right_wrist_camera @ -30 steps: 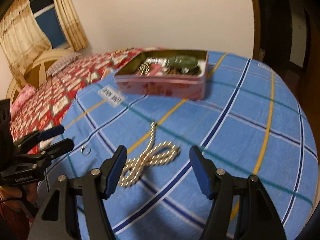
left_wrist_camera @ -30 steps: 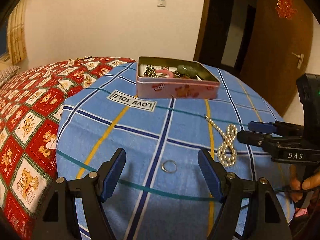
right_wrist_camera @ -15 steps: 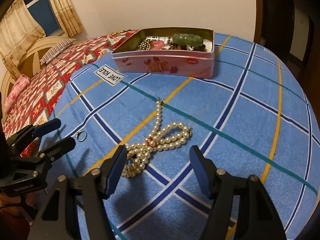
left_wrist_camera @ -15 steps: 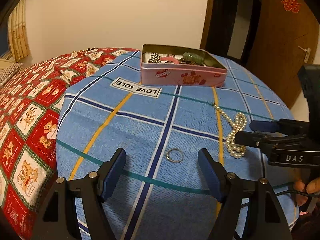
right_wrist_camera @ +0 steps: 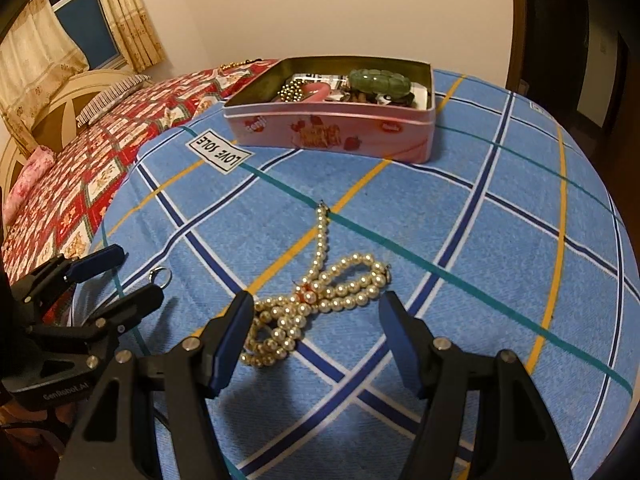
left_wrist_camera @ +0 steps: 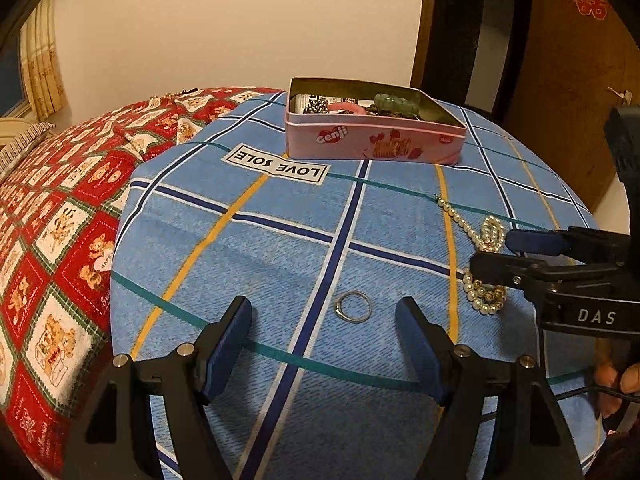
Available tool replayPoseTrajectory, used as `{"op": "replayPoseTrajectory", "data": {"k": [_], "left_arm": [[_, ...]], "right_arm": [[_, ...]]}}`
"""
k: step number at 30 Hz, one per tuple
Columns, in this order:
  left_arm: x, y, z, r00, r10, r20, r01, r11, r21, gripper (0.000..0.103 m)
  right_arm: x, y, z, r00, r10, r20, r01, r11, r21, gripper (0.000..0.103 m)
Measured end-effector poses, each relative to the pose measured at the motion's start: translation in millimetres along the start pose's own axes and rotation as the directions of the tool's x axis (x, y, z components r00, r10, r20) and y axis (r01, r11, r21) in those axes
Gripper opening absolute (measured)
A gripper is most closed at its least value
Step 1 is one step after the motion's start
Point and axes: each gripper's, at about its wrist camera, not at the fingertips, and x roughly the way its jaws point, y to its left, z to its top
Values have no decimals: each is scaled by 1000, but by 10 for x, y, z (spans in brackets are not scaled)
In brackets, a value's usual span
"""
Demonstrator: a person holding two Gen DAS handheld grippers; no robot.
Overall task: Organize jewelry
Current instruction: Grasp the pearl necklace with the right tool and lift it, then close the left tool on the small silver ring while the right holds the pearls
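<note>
A small silver ring (left_wrist_camera: pixel 353 306) (right_wrist_camera: pixel 159 275) lies on the blue plaid cloth just ahead of my left gripper (left_wrist_camera: pixel 323 320), which stands open and empty. A tangled pearl necklace (right_wrist_camera: pixel 316 290) (left_wrist_camera: pixel 484 256) lies right in front of my right gripper (right_wrist_camera: pixel 316 318), also open with nothing between its fingers. In the left wrist view the right gripper's fingers (left_wrist_camera: pixel 532 242) hang over the necklace. At the far side stands an open pink tin (left_wrist_camera: pixel 374 134) (right_wrist_camera: pixel 332 120) holding a green bead bracelet (right_wrist_camera: pixel 379 80), a pink bangle and dark beads.
The blue cloth (left_wrist_camera: pixel 280 240) covers a round table that drops off at its edges. A bed with a red bear-pattern cover (left_wrist_camera: pixel 52 216) lies to the left. A person's fingers (left_wrist_camera: pixel 616 380) grip the right handle. A wooden door (left_wrist_camera: pixel 568 80) stands at the back right.
Both views have tilted down a little, so the tin, ring and necklace sit lower and closer to the fingers. Both pairs of jaws keep the same width.
</note>
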Motion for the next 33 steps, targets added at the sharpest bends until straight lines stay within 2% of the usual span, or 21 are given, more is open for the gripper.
{"op": "replayPoseTrajectory", "data": {"k": [6, 8, 10, 13, 15, 17, 21, 24, 25, 26, 28, 33], "left_arm": [[-3, 15, -9, 1000, -11, 4, 11, 1000, -4, 74], [-6, 28, -16, 1000, -20, 7, 20, 1000, -10, 74], [-15, 42, -24, 999, -31, 11, 31, 999, -11, 74], [-25, 51, -44, 999, -41, 15, 41, 999, -7, 74], [-29, 51, -50, 999, -44, 16, 44, 999, -3, 74], [-35, 54, -49, 999, -50, 14, 50, 999, -4, 74], [-47, 50, -8, 992, -123, 17, 123, 992, -27, 74], [-10, 6, 20, 993, -120, 12, 120, 993, -19, 74], [6, -19, 25, 993, -117, 8, 117, 993, -9, 67], [18, -45, 29, 992, -123, 6, 123, 992, 2, 52], [54, -88, 25, 992, -129, -10, 129, 991, 22, 42], [75, -74, 41, 991, -131, -23, 131, 991, 20, 42]], "right_arm": [[95, 120, 69, 1000, -26, -9, 26, 998, -59, 66], [110, 165, 68, 999, -38, -9, 37, 995, -95, 51], [119, 219, 64, 998, -63, -10, 61, 987, -149, 32], [123, 226, 61, 998, -56, -10, 54, 982, -182, 21], [120, 196, 66, 998, -56, -10, 53, 981, -189, 17], [110, 138, 72, 999, -42, -15, 39, 982, -183, 16], [76, 63, 61, 1000, -21, -13, 18, 987, -160, 16], [62, 16, 55, 1000, 1, -12, -3, 990, -138, 16], [55, 4, 54, 1000, 8, -12, -9, 991, -131, 16], [55, -4, 56, 1000, 12, -12, -14, 992, -127, 17], [53, -23, 59, 1000, 24, -11, -25, 993, -118, 17], [48, -70, 56, 998, 54, -11, -55, 994, -89, 17]]}}
